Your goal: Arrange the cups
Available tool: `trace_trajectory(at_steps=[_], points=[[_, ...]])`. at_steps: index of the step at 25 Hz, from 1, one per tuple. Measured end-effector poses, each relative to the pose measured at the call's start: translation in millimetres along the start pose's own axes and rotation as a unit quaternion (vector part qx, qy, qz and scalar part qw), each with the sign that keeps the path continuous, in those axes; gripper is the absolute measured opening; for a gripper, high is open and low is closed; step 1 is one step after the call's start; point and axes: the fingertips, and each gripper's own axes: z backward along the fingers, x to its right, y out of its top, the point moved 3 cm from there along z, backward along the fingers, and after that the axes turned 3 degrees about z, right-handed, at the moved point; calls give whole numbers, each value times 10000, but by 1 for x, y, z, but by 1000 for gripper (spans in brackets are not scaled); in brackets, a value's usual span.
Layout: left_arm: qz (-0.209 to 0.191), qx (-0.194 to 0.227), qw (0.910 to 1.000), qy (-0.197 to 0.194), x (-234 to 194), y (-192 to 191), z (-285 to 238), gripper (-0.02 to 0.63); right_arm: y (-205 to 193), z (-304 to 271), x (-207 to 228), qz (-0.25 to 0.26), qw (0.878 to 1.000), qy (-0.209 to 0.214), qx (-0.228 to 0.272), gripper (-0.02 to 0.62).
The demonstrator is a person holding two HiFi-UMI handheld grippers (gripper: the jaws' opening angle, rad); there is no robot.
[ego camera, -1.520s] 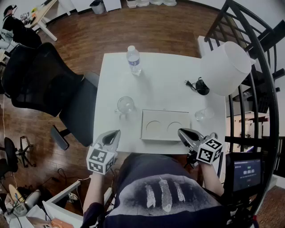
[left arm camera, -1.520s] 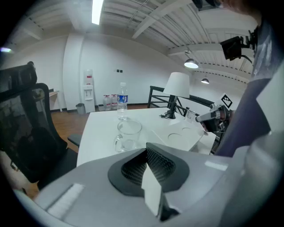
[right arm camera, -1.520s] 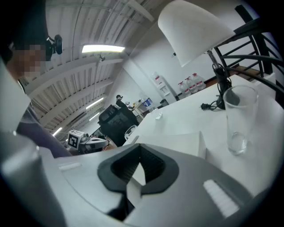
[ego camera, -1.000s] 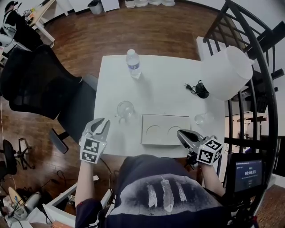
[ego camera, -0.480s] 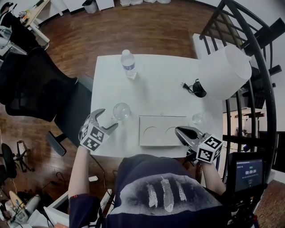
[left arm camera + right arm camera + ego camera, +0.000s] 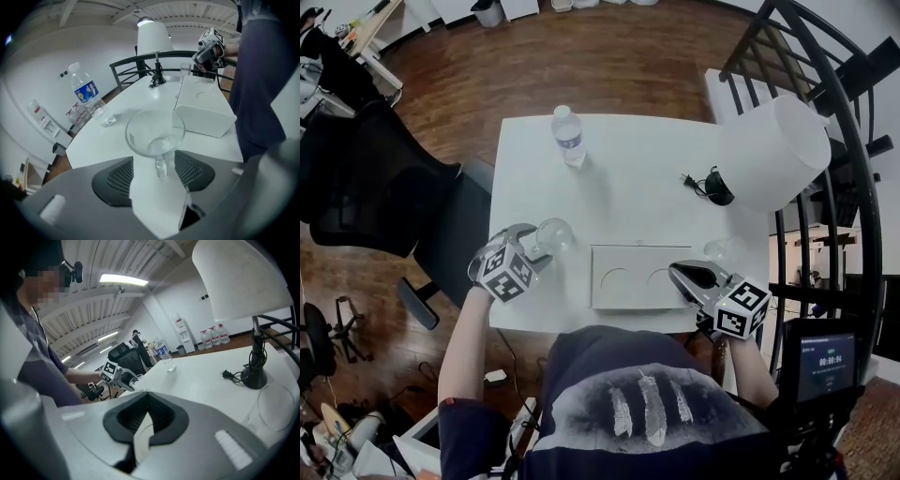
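Two cups point(image 6: 554, 234) point(image 6: 719, 249), seemingly; left gripper point(image 6: 153, 175) jaws closing round one's handle point(image 6: 161, 167); right gripper point(image 6: 147, 416) shut.

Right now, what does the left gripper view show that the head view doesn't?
Only the left gripper view: the glass cup has its handle inside the left claw, whose jaws are closing but not yet pressing it. Only the head view: the office chair and timer screen. Both: that cup, the water bottle, lamp, white tray and right claw.

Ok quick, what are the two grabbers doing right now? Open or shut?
Left gripper: open, jaws closing around the handle of the glass cup, not pressing yet.
Right gripper: shut, holding nothing.
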Motion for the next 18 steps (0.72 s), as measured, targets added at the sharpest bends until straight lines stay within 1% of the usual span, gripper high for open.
trace_trajectory(at_steps=[2, 3, 6, 8, 15, 18], points=[[-328, -253, 9991, -31, 3, -3, -6, 240, -2, -2, 2, 129, 9999, -30, -77, 3], [-472, -383, 9981, -23, 4, -5, -9, 193, -3, -3, 2, 175, 9998, -40, -107, 3], [-754, -591, 9954, 29, 5, -9, -14, 74, -3, -4, 2, 252, 9996, -33, -154, 3], [-792, -581, 9952, 27, 3, -6, -17, 54, -1, -4, 2, 257, 9995, -13, -175, 3], [-736, -776, 9942, -74, -5, -6, -20, 46, -3, -8, 4, 179, 9997, -55, -161, 3], [-634, -751, 9951, -108, -3, -6, -19, 44, -2, -8, 6, 210, 9996, -77, -167, 3]])
